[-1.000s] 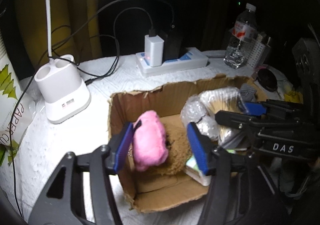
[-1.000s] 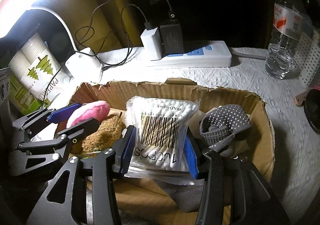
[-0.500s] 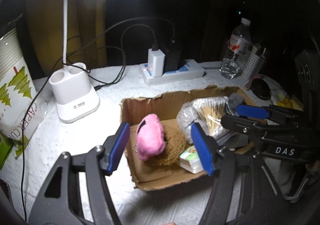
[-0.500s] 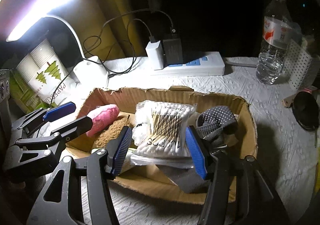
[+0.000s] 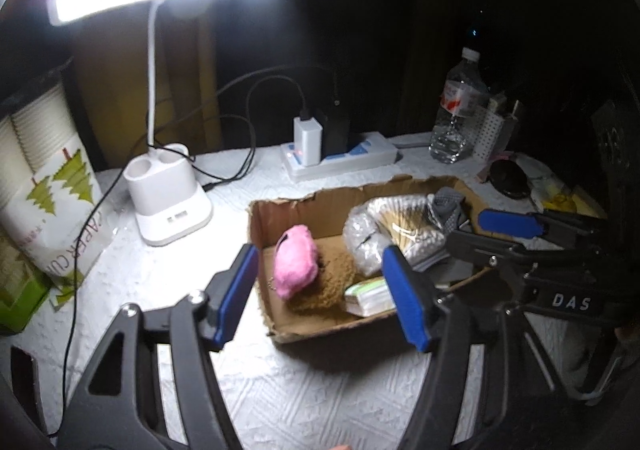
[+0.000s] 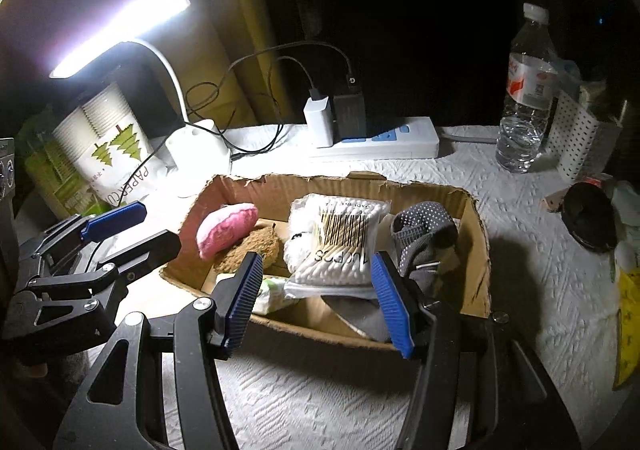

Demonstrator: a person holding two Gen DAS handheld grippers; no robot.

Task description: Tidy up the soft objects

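Seemingly, the soft things had already been gathered into the cardboard box (image 5: 280, 217), and the sorting step was judged close to done. From the left wrist view, the left gripper (image 5: 320, 294) was seen with its jaws apart and nothing between the pads, held above the near left corner of the box. The pink plush (image 5: 296, 260) was lying on a brown fuzzy toy (image 5: 332, 282) at the left end of the box, a crinkled bag of cotton swabs (image 5: 384, 226) beside them, a small green-and-white packet (image 5: 368, 296) against the near wall. The right gripper (image 5: 504, 230) was seen at the right end of the box. A desk lamp (image 5: 168, 201) stood near the desk's back left, a power strip (image 5: 340, 159) along its back edge, a water bottle (image 5: 458, 117) toward the back right corner.

From the right wrist view, the right gripper (image 6: 320, 298) was likewise open and empty, poised over the near wall of the box (image 6: 476, 258). The swab bag (image 6: 340, 242) lay mid-box, a grey dotted sock (image 6: 420, 238) at the right end, the pink plush (image 6: 226, 228) at the left. The left gripper (image 6: 132, 228) was seen open by the left end. If anything remained, a low reach over the torn box wall would be called for; the lamp's cable (image 6: 248, 137) and a bag of paper cups (image 6: 108, 153) at the desk's left edge were judged the nearest snags.
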